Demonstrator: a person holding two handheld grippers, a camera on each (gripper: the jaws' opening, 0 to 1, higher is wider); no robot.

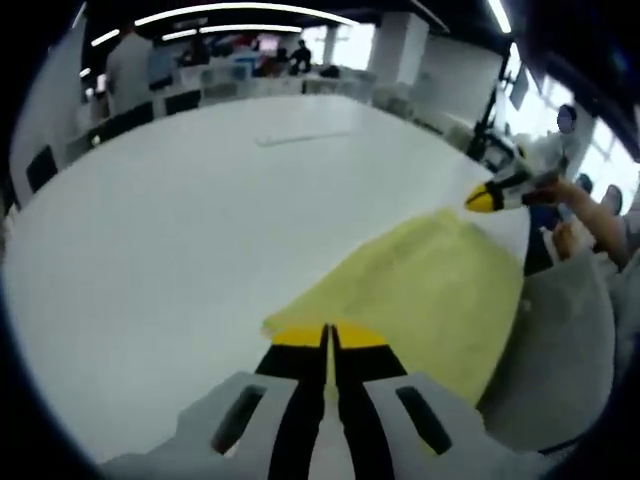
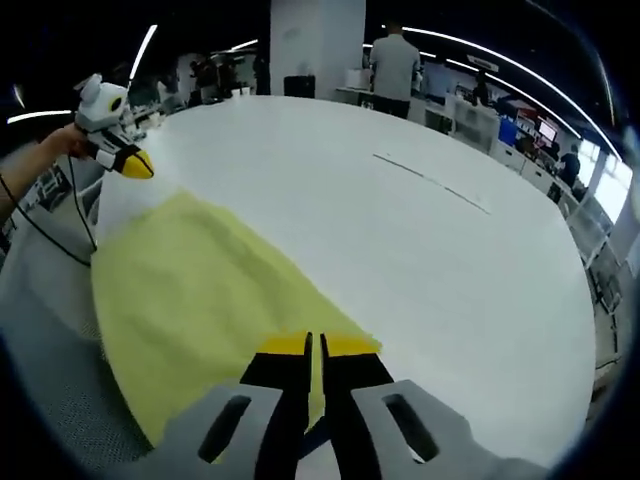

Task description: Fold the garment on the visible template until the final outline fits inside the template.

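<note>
No brand, label or writing can be read anywhere in either view.

In the left gripper view, the left gripper is being held low over the near edge of the yellow garment. Its two yellow-tipped jaws are pressed together with only a thin line between them, and the garment's near corner is lying at their tips; whether cloth is being pinched there cannot be told. The right gripper is being seen at the far right, held by a hand, with its tip at the far corner of the garment.

In the right gripper view, the right gripper is being held the same way, its jaws closed to a thin line at the near corner of the garment; a grip on the cloth cannot be confirmed. The left gripper is being seen at the far left, with a hand behind it.

The garment is being spread flat on the white table, with one side touching a grey mat at the table's edge. A thin line is being seen further on the table.
</note>
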